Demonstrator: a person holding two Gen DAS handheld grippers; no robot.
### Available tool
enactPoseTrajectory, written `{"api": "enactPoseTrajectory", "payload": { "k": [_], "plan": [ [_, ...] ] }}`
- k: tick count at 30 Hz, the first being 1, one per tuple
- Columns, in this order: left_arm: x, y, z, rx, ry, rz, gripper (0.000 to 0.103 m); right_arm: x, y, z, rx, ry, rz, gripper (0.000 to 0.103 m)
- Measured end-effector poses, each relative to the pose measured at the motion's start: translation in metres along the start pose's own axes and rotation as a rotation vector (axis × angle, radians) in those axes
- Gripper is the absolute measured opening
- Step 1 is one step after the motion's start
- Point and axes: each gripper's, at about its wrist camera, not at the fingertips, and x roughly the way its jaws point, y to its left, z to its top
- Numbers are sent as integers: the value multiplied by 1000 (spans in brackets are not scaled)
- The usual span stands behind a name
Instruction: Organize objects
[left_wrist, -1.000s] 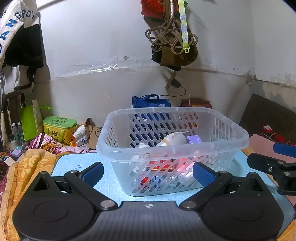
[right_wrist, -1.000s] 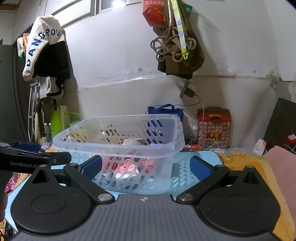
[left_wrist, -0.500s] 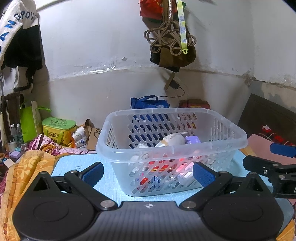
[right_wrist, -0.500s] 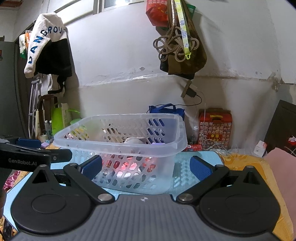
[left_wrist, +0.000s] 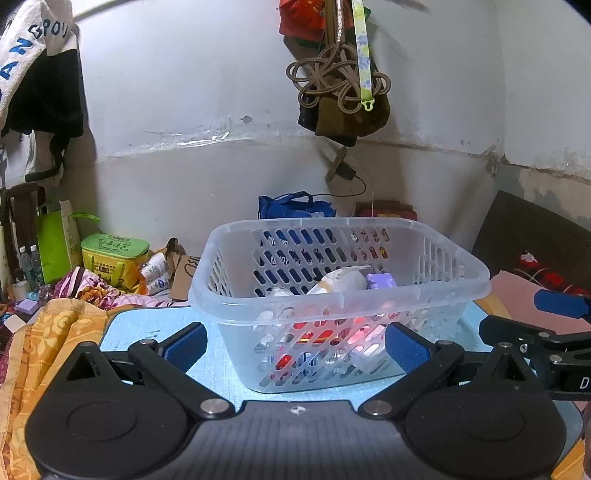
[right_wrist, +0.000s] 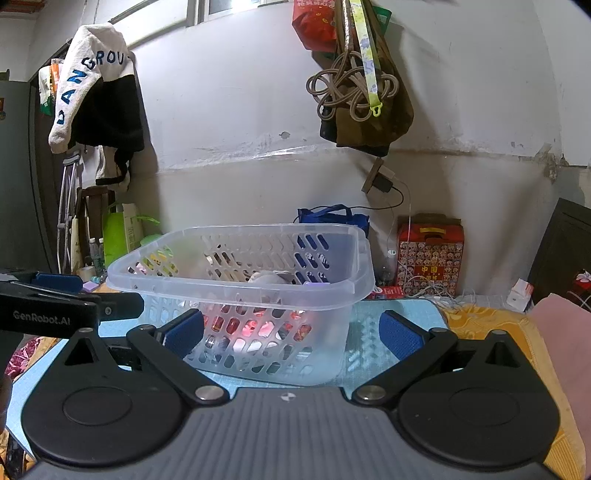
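A clear plastic basket (left_wrist: 332, 291) with slotted walls stands on the light blue mat (left_wrist: 147, 325). It holds several small items, among them a white bottle (left_wrist: 341, 278) and a purple block (left_wrist: 380, 280); red and pink things show through the slots. The basket also shows in the right wrist view (right_wrist: 258, 280). My left gripper (left_wrist: 295, 345) is open and empty in front of the basket. My right gripper (right_wrist: 291, 334) is open and empty, level with the basket's right front. The right gripper's fingers (left_wrist: 554, 306) show at the left view's right edge.
Orange patterned cloth (left_wrist: 40, 332) lies left of the mat. A green-lidded box (left_wrist: 112, 258), bottles and a carton sit at the back left. A blue bag (left_wrist: 295, 206) and a red box (right_wrist: 430, 254) stand behind the basket. Bags (right_wrist: 362, 92) hang on the wall.
Both grippers have tilted or drawn back slightly, so the basket sits a little lower in both views. Both stay open and empty.
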Motion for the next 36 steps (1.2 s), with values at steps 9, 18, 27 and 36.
{"api": "enactPoseTrajectory", "payload": {
  "k": [9,18,27,36],
  "plan": [
    [2,0,-1,-3,10,-5,103,2,-1,0,2,3,2,103],
    [1,-1,-3,-7,9,-18,103,0,3,-1,-9,0,-2,103],
    [7,3,-6,-4,36,6,103,-1,3,-2,-10,2,0,103],
    [3,0,-6,40,0,23,103,3,2,-4,-2,17,4,103]
  ]
}}
